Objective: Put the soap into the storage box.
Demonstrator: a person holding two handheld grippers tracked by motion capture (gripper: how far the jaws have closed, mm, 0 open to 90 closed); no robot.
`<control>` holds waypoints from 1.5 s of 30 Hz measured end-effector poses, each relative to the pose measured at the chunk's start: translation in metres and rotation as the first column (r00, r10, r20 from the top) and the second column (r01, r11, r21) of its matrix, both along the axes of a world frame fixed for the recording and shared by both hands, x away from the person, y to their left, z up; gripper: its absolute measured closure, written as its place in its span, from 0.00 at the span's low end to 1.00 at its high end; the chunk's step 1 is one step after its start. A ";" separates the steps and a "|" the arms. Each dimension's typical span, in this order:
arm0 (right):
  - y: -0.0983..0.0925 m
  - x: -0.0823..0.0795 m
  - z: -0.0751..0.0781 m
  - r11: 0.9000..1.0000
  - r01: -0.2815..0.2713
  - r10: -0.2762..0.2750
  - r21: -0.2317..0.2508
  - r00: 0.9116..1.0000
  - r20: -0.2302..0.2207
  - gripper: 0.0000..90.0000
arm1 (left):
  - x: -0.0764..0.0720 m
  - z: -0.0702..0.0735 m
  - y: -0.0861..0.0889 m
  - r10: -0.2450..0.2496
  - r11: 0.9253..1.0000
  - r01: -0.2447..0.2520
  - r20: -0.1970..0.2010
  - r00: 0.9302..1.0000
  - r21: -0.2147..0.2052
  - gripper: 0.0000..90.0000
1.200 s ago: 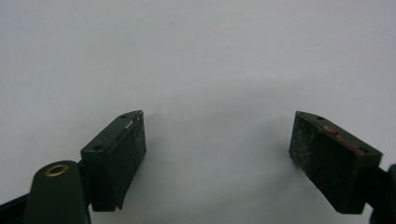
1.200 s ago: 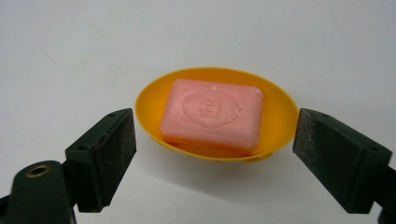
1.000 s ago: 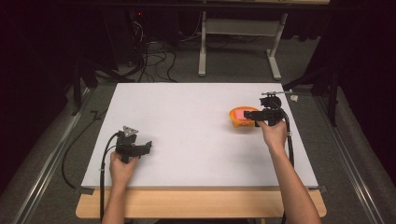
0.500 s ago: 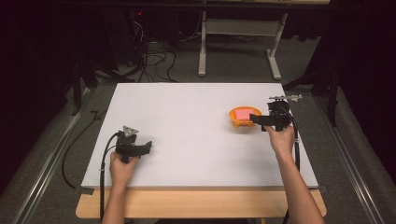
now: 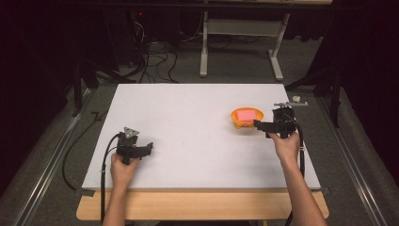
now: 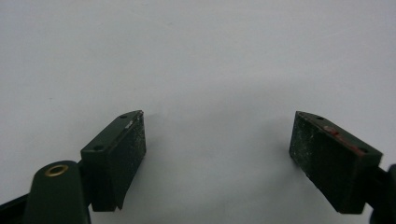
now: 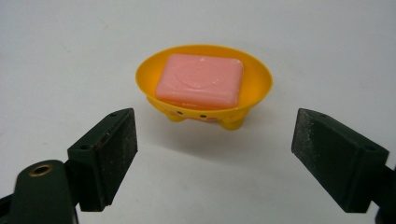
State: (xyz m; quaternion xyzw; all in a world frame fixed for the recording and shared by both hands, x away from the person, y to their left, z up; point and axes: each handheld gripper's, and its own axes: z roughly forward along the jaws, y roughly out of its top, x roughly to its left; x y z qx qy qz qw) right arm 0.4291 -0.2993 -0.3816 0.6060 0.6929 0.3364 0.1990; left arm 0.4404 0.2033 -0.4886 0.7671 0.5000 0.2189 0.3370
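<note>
An orange soap dish (image 5: 246,117) holding a pink bar of soap (image 5: 247,114) stands on the white table (image 5: 188,113), right of centre. My right gripper (image 5: 258,125) rests just right of the dish, pointing left at it, open and holding nothing. In the right gripper view the dish (image 7: 204,88) and soap (image 7: 200,80) sit a short way beyond my gripper (image 7: 212,158), outside its wide-spread jaws. My left gripper (image 5: 149,147) lies near the front left of the table, open over bare white surface, as the left gripper view (image 6: 217,154) confirms.
A wooden strip (image 5: 202,207) runs along the table's near edge. Metal rails (image 5: 350,155) flank both sides. Behind the table stand a white frame's legs (image 5: 277,61) and floor cables (image 5: 150,61). A small pale fitting (image 5: 296,100) sits at the far right corner.
My right gripper has drawn back from the dish, a little to the right and toward the near edge. The soap stays in the dish. The left gripper has not moved.
</note>
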 end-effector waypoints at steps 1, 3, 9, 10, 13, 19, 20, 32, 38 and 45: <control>0.000 -0.001 0.000 1.000 -0.001 0.001 -0.002 1.000 0.004 0.17 | 0.000 0.000 0.000 0.000 1.000 0.000 0.000 1.000 0.000 0.21; -0.001 -0.004 -0.001 1.000 -0.008 0.008 -0.002 1.000 0.008 0.17 | 0.000 0.000 0.000 0.001 1.000 -0.001 0.000 1.000 0.000 0.21; -0.001 -0.013 -0.002 1.000 -0.018 0.018 0.001 1.000 0.022 0.17 | 0.000 0.000 0.000 0.000 1.000 0.000 0.000 1.000 0.000 0.21; -0.001 -0.014 -0.003 1.000 -0.022 0.022 0.003 0.999 0.024 0.17 | 0.000 0.000 0.000 0.001 1.000 -0.001 0.000 1.000 -0.001 0.21; 0.001 -0.018 -0.005 0.999 -0.034 0.034 0.001 0.999 0.024 0.17 | 0.000 0.000 0.000 0.001 1.000 -0.001 0.000 1.000 -0.001 0.21; 0.004 -0.024 -0.009 0.999 -0.047 0.047 0.002 0.999 0.028 0.17 | 0.000 0.000 0.000 0.000 1.000 0.000 0.000 1.000 0.000 0.21; 0.005 -0.025 -0.011 0.999 -0.052 0.052 0.000 0.998 0.028 0.17 | 0.000 0.000 0.000 0.000 1.000 0.000 0.000 1.000 0.000 0.21; 0.008 -0.033 -0.023 0.998 -0.067 0.066 0.013 0.998 0.024 0.18 | 0.000 0.000 0.000 0.001 1.000 -0.001 0.000 1.000 0.000 0.21; 0.010 -0.036 -0.031 0.997 -0.076 0.076 0.023 0.997 0.015 0.18 | 0.000 0.000 0.000 0.000 1.000 0.000 0.000 1.000 0.000 0.21; 0.012 -0.039 -0.038 0.996 -0.079 0.079 0.030 0.997 0.008 0.18 | 0.000 0.000 0.000 0.000 1.000 0.000 0.000 1.000 0.001 0.21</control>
